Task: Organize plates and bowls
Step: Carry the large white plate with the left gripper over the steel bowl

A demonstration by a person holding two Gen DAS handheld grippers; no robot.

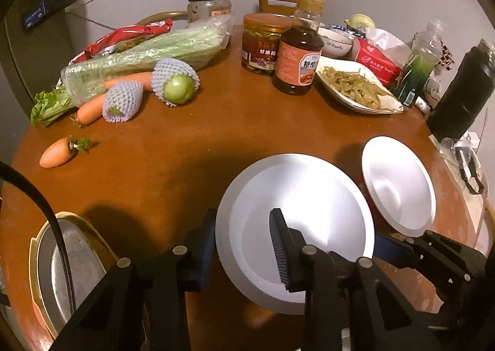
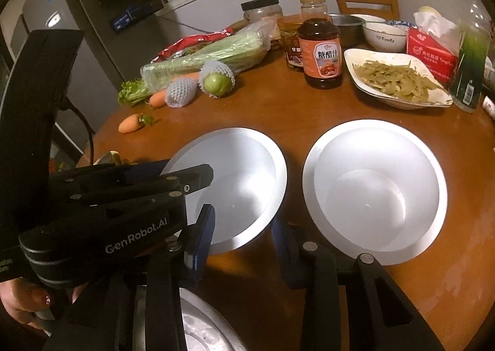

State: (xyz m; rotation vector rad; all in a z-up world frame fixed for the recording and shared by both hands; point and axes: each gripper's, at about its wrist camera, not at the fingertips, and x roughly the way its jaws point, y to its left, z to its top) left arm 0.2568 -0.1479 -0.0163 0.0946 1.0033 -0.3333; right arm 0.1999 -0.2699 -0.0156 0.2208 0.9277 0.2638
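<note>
Two white bowls sit side by side at the near edge of the round wooden table [image 1: 216, 134]. The left bowl [image 1: 294, 227] [image 2: 241, 184] has its near-left rim between the fingers of my left gripper [image 1: 244, 246] [image 2: 173, 177], which is open around it; one finger [image 1: 281, 249] is inside the bowl, the other outside. The right bowl [image 1: 399, 184] [image 2: 374, 193] stands free. My right gripper [image 2: 241, 242] is open and empty, low over the table edge between the two bowls.
A metal plate with a yellow rim [image 1: 62, 267] lies at the near left. Farther back are carrots [image 1: 57, 154], netted fruit [image 1: 176, 82], celery, a sauce bottle [image 1: 298, 51], jars, a dish of food [image 1: 355, 85], a tissue box and a black flask [image 1: 464, 88].
</note>
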